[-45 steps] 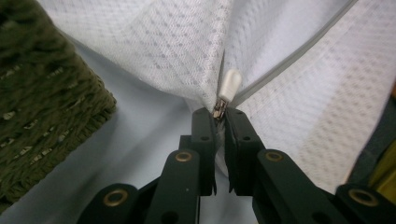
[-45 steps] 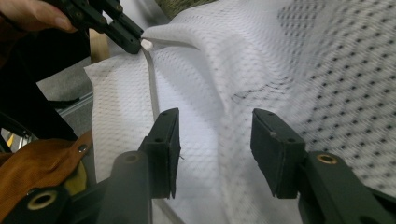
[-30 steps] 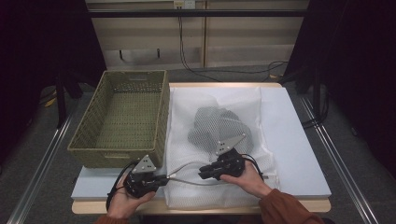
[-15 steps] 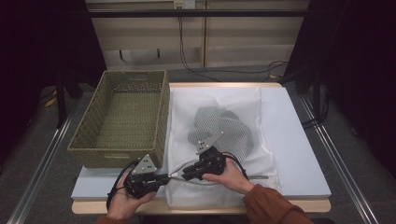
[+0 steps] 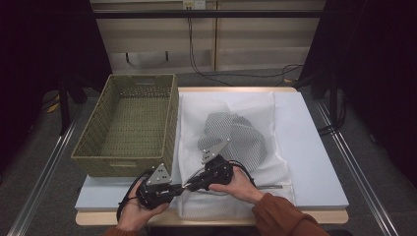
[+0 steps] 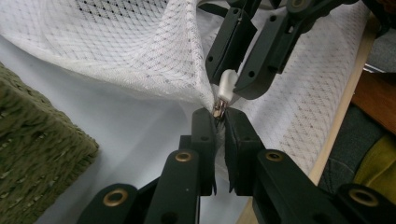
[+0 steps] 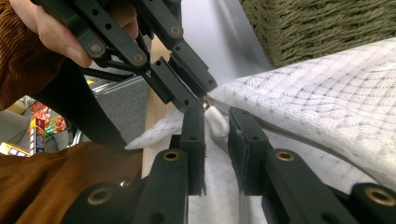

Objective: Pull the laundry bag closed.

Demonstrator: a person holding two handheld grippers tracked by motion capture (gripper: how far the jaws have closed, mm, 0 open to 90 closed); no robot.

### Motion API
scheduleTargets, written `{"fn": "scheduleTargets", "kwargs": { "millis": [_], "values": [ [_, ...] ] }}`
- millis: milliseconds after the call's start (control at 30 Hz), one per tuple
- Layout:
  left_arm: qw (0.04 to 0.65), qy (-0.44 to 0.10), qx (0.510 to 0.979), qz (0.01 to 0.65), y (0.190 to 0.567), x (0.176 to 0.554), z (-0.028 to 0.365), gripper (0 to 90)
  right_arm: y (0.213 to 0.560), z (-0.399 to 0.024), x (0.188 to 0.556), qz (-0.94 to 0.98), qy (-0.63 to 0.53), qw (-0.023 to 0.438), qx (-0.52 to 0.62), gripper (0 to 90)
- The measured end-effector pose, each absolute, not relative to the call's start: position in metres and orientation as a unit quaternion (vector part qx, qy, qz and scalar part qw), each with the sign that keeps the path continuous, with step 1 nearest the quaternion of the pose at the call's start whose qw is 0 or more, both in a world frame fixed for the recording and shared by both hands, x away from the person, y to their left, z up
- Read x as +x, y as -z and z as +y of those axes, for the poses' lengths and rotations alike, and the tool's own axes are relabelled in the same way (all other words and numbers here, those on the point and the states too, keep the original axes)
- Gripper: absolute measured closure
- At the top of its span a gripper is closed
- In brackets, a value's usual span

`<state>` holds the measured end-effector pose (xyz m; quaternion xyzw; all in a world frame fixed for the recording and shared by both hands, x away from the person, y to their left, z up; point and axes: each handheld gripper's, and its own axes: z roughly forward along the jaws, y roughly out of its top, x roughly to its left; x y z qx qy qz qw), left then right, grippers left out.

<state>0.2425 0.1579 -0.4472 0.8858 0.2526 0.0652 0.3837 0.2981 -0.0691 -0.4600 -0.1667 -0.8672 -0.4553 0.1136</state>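
Step in hand, as I read it: opening the zip of the white mesh laundry bag (image 5: pixel 231 147) lying flat on the worktop (image 5: pixel 314 147), near its near edge.

Left gripper (image 6: pixel 220 113): jaws all but shut, pinching the bag's corner fabric right at the metal zip slider (image 6: pixel 218 110), near left of the bag.

Right gripper (image 7: pixel 215 122): jaws have just been closing, white plastic zip pull tab (image 7: pixel 216 122) sits between them. Narrow gap, can't confirm the pads bite yet.

Next move, my call: finish the clamp on the tab, then pull right along the near edge while the left gripper anchors the corner. The tab is small and slick, so it slips easily.

In the way: the two grippers are nose to nose, little room. Loose mesh may snag the slider.

Farther back: dark grey patterned garment (image 5: pixel 231 135) inside the bag. Empty olive woven rectangular basket (image 5: pixel 129 123) far left, just beside the bag, clear of the pull path.
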Motion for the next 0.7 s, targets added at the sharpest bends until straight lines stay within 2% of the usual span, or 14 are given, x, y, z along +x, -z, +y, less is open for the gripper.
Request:
{"fn": "scheduleTargets", "kwargs": {
  "millis": [267,500,600,700],
  "values": [
    [0.383,-0.066,0.886,0.251,0.4476,0.2437,0.1554,83.2,0.4615,-0.0687,0.2987,-0.859,0.467,0.133,-0.164,82.2],
    [0.381,-0.064,0.888,0.249,0.4485,0.2436,0.1561,82.8,0.4630,-0.0661,0.2974,-0.863,0.460,0.127,-0.166,85.6],
    [0.379,-0.062,0.886,0.258,0.4485,0.2436,0.1592,76.3,0.4623,-0.0656,0.2961,-0.866,0.457,0.123,-0.164,86.7],
    [0.391,-0.053,0.876,0.277,0.4493,0.2431,0.1635,64.9,0.4615,-0.0673,0.2967,-0.865,0.457,0.116,-0.170,86.7]
  ]
}}
